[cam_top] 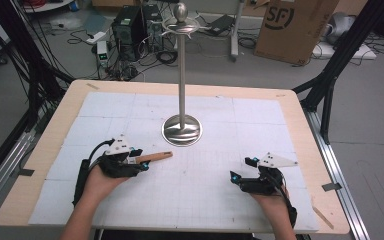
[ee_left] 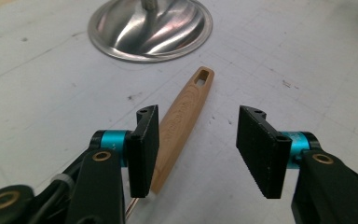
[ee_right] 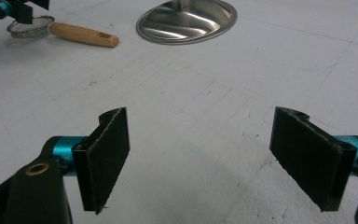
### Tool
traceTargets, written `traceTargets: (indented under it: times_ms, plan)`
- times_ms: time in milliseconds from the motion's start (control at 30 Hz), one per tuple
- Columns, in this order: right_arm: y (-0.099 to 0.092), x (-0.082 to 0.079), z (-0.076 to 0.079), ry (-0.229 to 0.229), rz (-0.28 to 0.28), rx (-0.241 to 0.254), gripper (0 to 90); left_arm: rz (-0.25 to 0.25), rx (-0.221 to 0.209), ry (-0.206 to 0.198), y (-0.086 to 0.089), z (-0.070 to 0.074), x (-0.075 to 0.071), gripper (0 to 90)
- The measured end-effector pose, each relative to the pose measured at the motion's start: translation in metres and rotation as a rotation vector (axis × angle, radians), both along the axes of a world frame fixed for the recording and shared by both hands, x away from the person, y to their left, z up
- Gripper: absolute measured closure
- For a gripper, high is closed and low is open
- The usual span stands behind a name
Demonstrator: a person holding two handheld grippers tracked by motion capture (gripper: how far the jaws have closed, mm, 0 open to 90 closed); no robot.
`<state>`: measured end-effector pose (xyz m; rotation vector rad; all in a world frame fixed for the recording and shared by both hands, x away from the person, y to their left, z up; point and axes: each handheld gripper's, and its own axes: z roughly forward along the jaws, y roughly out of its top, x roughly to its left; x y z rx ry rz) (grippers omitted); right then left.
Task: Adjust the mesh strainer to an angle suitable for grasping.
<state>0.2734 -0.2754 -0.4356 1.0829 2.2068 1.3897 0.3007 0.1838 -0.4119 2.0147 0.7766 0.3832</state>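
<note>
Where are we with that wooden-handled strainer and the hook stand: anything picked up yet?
Nothing looks done: the strainer lies flat on the mat, its wooden handle between the left gripper's open jaws, ungripped. The right gripper sits open. Gripping, lifting and presumably hanging it on the stand remain.

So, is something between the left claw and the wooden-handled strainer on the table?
Nothing visible. The open left claw already sits over the light wooden handle of the small mesh strainer, its jaws on either side, not closed.
</note>
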Motion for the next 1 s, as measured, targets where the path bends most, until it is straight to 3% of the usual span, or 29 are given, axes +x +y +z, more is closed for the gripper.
traceTargets:
  times_ms: [100,233,500,700,1000]
  plan:
    - [-0.001,0.000,-0.001,-0.001,0.001,-0.003,18.9,-0.003,-0.034,-0.015,0.010,0.001,-0.003,42.8]
    - [0.001,0.000,-0.001,0.001,0.001,-0.007,18.9,0.000,-0.013,-0.016,0.017,0.004,-0.003,31.3]
    - [0.000,0.001,0.000,-0.005,0.002,-0.002,18.9,0.025,-0.040,-0.053,0.029,0.011,-0.006,20.6]
    - [-0.001,0.001,0.001,-0.004,-0.001,0.005,18.8,0.045,-0.035,-0.049,0.036,0.007,-0.004,17.6]
    - [-0.003,0.002,0.003,-0.013,-0.009,0.013,18.9,0.033,-0.030,-0.046,0.034,0.004,-0.004,16.0]
